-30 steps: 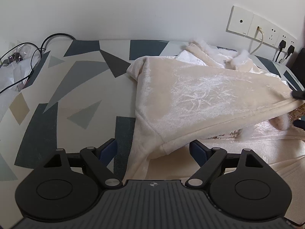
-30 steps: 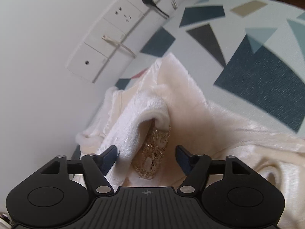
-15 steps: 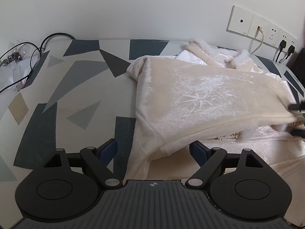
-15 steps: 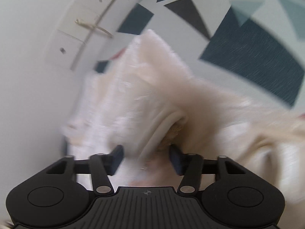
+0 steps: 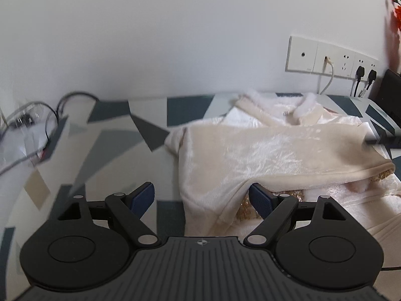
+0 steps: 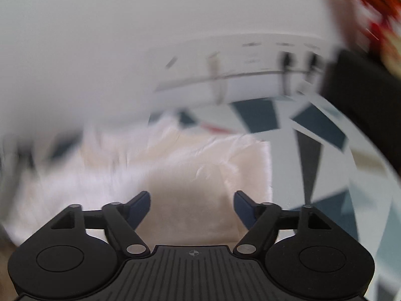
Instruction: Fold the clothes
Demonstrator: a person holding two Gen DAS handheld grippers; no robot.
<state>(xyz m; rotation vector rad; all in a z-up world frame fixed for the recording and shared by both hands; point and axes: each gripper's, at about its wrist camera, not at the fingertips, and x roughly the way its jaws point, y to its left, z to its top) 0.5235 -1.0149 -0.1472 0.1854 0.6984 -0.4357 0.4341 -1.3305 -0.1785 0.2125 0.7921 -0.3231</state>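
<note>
Right gripper point(image 6: 191, 204) has just been opening, jaws wide, nothing pinched; garment point(image 6: 200, 175) lies loose below and ahead. Left gripper point(image 5: 201, 198) wide open, empty, fold corner point(image 5: 225, 200) between its fingers, untouched. Risk: released flap slides back, velvet slippery, fold undone.

Home room — patterned table point(image 5: 105, 145) against white wall, socket strip point(image 5: 333, 59), plush garment point(image 5: 263, 155) — domestic.

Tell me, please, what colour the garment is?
Cream garment, seen best from the left wrist.
</note>
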